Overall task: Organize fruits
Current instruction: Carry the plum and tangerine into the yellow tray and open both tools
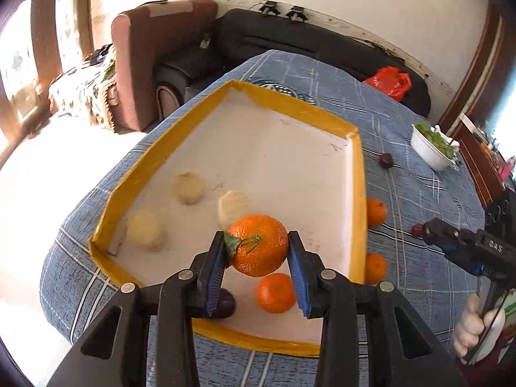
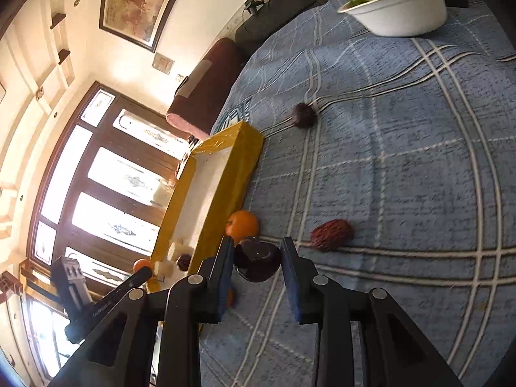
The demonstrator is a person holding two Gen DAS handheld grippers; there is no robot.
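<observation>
Over the yellow-rimmed tray point(image 1: 357, 174), the left gripper point(image 1: 256, 251) holds an orange point(image 1: 259, 245) with a green leaf and stem, its blue fingers point(image 1: 215, 259) pressed against both sides of the fruit. Below that orange, on the tray's white floor, lies a second orange point(image 1: 275, 292), and beside it a dark plum point(image 1: 225, 303) half hidden behind the left finger. Three pale, cream-coloured round things point(image 1: 188, 188) sit farther toward the tray's left side. Just outside the tray's right wall, two more oranges point(image 1: 376, 212) rest on the blue checked cloth point(image 1: 403, 129) that covers the counter. Farther right of the tray, the right gripper point(image 2: 257, 259) is clamped on a dark purple plum point(image 2: 257, 259), its fingers narrow and touching the fruit's two sides; a hand point(image 1: 477, 329) grips its handle. Beyond that plum, a wrinkled red fruit point(image 2: 331, 234) lies on the cloth, well apart from the tray. Another small dark fruit point(image 2: 303, 115) sits near the tray's far corner. A white bowl point(image 2: 403, 13) of green leaves stands at the far edge of the cloth, well away from the tray.
</observation>
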